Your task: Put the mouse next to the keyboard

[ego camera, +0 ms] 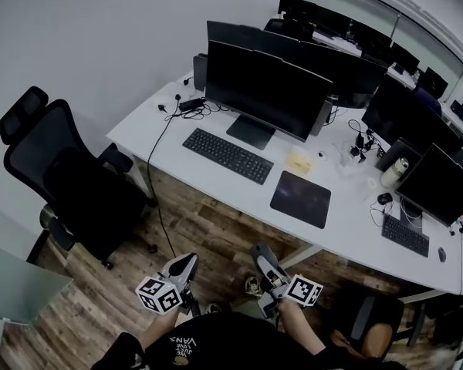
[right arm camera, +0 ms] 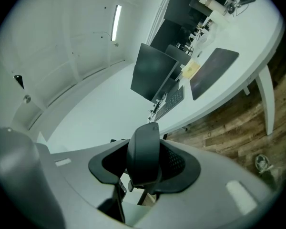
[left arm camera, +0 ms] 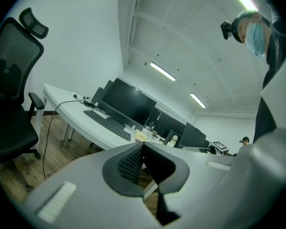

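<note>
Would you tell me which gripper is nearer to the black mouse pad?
Right. The right gripper hovers just short of the mouse pad, nearly in line with it; the left gripper is farther away, off to its left.

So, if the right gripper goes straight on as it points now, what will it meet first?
Probably the white desk edge near the keyboard; the held mouse leads, but depth is unclear.

- Right gripper (right arm camera: 145,170) clamped on a dark mouse (right arm camera: 143,149), pads pressing both its sides, held up in the air.
- Beyond it, the white desk (right arm camera: 250,56): black mouse pad (right arm camera: 212,70) by the front edge.
- Keyboard (right arm camera: 174,98) further along that edge, before the monitor (right arm camera: 152,73).
- Wooden floor (right arm camera: 229,132) below.
</note>
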`<state>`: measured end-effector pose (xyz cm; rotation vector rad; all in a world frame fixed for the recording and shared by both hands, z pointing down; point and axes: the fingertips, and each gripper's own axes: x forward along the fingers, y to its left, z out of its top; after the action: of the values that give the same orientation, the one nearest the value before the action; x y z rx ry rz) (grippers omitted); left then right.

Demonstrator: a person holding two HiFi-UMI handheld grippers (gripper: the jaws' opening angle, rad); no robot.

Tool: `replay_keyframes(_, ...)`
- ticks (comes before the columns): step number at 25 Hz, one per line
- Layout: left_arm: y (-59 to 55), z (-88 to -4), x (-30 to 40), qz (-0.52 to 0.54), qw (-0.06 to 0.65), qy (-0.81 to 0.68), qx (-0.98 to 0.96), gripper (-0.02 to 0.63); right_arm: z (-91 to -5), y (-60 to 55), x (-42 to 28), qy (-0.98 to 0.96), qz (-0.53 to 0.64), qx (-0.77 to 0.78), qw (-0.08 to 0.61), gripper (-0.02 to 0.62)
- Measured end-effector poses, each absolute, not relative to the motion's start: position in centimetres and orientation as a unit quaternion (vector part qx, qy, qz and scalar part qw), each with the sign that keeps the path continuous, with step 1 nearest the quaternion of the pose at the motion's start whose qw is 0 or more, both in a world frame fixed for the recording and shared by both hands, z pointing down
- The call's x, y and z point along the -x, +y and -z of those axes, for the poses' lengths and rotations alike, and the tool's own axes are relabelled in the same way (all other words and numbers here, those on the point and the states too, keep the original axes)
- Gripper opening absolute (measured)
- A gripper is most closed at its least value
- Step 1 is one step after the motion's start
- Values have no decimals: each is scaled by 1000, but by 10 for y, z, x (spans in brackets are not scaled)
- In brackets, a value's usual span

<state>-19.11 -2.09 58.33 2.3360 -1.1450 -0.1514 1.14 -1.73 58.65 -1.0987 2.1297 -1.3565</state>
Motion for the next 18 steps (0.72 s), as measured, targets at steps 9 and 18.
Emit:
replay_keyframes(9,-70,-579,163,54,259,-437,-859,2,-597,-69,-48,730,517,407,185,183)
replay_keyframes(18,-135,-575,111,58,254,-442,-858,2,-582,-148,-97,768,480,381,185,183)
